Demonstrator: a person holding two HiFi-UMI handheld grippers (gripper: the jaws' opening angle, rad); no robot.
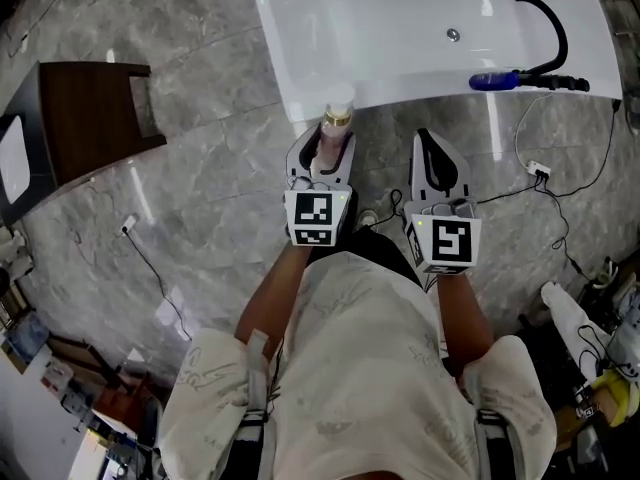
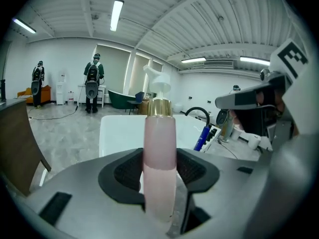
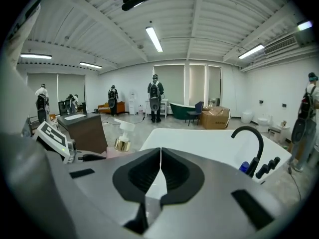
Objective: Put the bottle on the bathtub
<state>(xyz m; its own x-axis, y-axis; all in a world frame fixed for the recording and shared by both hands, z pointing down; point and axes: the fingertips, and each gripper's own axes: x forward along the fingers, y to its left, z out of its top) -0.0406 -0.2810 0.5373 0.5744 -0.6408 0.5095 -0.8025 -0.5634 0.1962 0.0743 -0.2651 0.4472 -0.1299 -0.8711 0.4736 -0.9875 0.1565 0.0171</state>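
Closest to the lens, a pale patterned shirt [image 1: 370, 368], filling the frame from 5 to 7 o'clock. Beyond that, at 12 to 1 o'clock, the white bathtub [image 1: 380, 38], by far the biggest object, with its near rim running across just ahead of both tools. Next in size, a dark wooden stand [image 1: 90, 118] at 9 to 10 o'clock on the grey marble floor [image 1: 210, 178], well apart from everything that matters. Then the left gripper [image 1: 325, 146], clamped on the pink bottle [image 2: 160, 143] around its lower body, holding it upright in the air with the white pump head [image 1: 338, 98] right at the tub's near left corner (hard to say from above whether over the rim or just short of it). To its 3 o'clock, the right gripper [image 3: 160, 166], pads pressed together on nothing, hovering idle. Smaller again, a black curved faucet [image 1: 548, 23] and a blue hand shower [image 1: 495, 81] at 2 o'clock on the tub's right end. Worth worrying about, as a guess: tall, top-heavy and smooth-sided, so likely to topple into the basin or off onto the floor if let go before the base sits flat, or if set too near that rounded corner edge; could also slide in the pads if tilted on the way down.
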